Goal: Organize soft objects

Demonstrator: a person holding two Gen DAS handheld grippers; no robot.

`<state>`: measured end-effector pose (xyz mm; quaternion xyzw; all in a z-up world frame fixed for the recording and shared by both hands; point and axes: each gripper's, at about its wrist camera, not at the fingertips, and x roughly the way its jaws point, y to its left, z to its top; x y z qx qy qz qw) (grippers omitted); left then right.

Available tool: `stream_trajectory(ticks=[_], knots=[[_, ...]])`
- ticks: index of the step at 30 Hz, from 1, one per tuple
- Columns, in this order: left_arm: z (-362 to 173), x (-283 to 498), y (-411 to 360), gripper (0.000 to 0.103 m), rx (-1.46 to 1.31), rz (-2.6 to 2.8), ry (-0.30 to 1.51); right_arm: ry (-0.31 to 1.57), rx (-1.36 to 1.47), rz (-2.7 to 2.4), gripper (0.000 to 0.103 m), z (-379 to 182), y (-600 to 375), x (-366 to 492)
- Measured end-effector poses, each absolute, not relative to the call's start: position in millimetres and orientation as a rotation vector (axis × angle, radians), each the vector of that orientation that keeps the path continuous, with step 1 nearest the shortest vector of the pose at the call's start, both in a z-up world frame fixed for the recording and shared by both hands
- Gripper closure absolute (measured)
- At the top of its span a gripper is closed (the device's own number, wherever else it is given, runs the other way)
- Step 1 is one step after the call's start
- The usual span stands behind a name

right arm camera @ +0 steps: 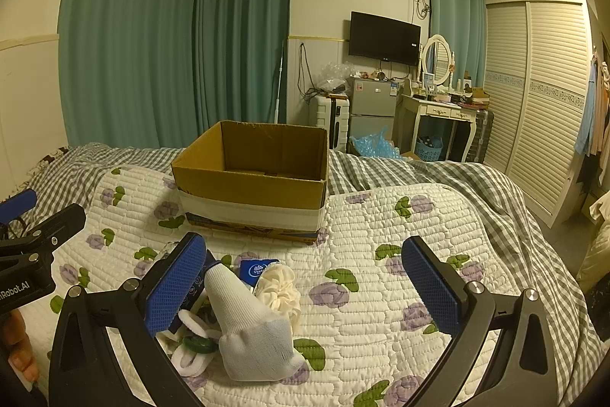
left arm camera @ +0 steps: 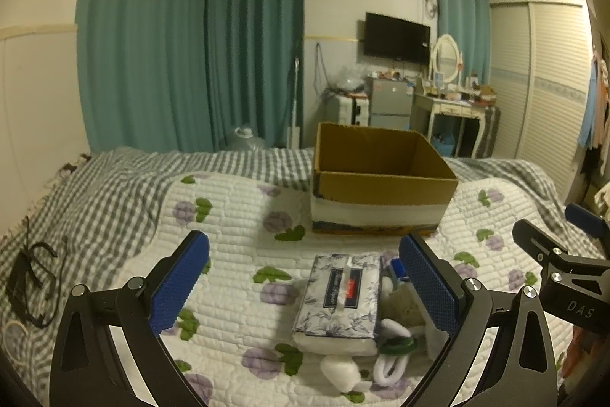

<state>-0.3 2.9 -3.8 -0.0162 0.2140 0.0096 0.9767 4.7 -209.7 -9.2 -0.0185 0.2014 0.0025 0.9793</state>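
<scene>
The pile on the quilt [left arm camera: 236, 216] is hard to read from either side. In the left wrist view the tissue pack [left arm camera: 341, 296] sits in front, between the jaws of the left gripper [left arm camera: 303, 283], and it hides a good part of the stuff to its right: a cream puff [left arm camera: 400, 304], a green ring [left arm camera: 398, 346] and some white loops [left arm camera: 389, 369] poke out, and the right-hand blue pad covers more. The white sock [left arm camera: 341, 370] is only a lump near the bottom here.

From the right wrist view that white sock [right arm camera: 251, 323] is fully visible, lying tilted across the pile, and the cream scrunchie-like puff [right arm camera: 278, 287] shows clearly, but the tissue pack is mostly hidden behind the left pad of the right gripper [right arm camera: 305, 281]. A blue packet [right arm camera: 255, 269] peeks out too; can't read it.

Both grippers have jaws wide apart, holding nothing. The cardboard box [right arm camera: 259, 174] stands open on the bed behind the pile; its floor is only partly visible.
</scene>
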Motion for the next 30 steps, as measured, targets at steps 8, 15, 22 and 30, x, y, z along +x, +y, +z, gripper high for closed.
stream_trajectory(ticks=[8, 15, 22, 30], knots=[[-5.6, 0.5, 2.0, 0.002, -0.028, 0.019, 0.436, 0.407, -0.038, 0.005, 0.0, -9.4, -209.7, 4.9], [-6.1, 0.9, 1.1, 0.002, -0.025, 0.018, 0.436, 0.407, -0.039, 0.004, 0.0, -9.2, -209.4, 5.0], [-6.2, 0.8, 1.0, 0.002, -0.026, 0.019, 0.437, 0.408, -0.039, 0.005, 0.0, -9.3, -209.4, 5.0], [-6.6, 0.5, 1.4, 0.002, -0.026, 0.018, 0.438, 0.409, -0.04, 0.004, 0.0, -9.3, -209.3, 5.1]])
